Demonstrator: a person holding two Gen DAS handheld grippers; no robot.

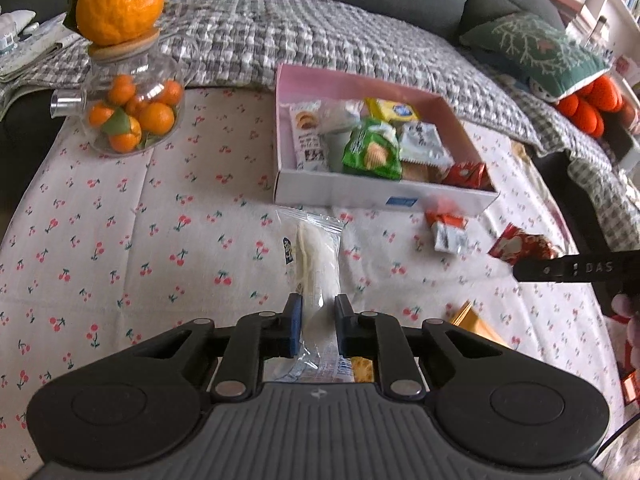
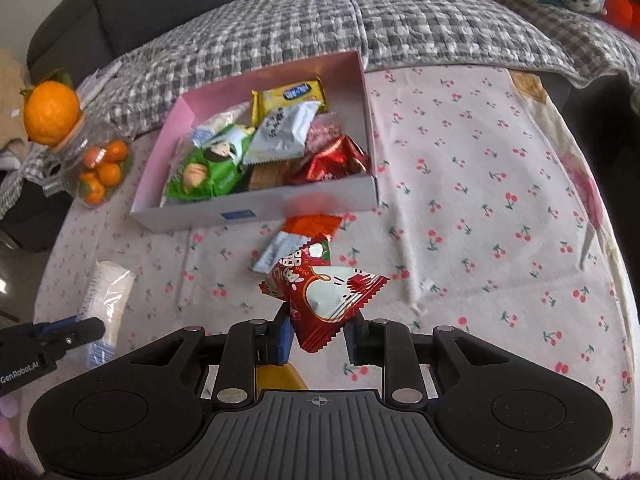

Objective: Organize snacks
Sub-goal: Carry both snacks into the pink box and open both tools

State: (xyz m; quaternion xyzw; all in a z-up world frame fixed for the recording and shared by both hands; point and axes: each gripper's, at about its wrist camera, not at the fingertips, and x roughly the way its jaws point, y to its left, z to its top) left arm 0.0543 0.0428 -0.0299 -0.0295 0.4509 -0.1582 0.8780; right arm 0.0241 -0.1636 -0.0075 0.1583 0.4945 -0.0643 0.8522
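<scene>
Red packet (image 2: 326,300) in my right tongs: glossy crinkled foil. Clear plastic wrapper (image 1: 316,256). Matt card box (image 2: 256,208). Soft printed cloth (image 2: 480,184). Glass jar (image 1: 132,100).

Glass jar (image 1: 132,112) of small oranges, checked blanket (image 1: 320,36), green cushion (image 1: 536,52).

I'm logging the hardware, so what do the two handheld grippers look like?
Both the left gripper and right gripper are matte black, with ribbed grey bodies, silver pivot pins, round side discs and blue finger pads. Seen from the other wrist, white lettering reads "GenRobot.AI" on the left and "DAS" on the right.
</scene>
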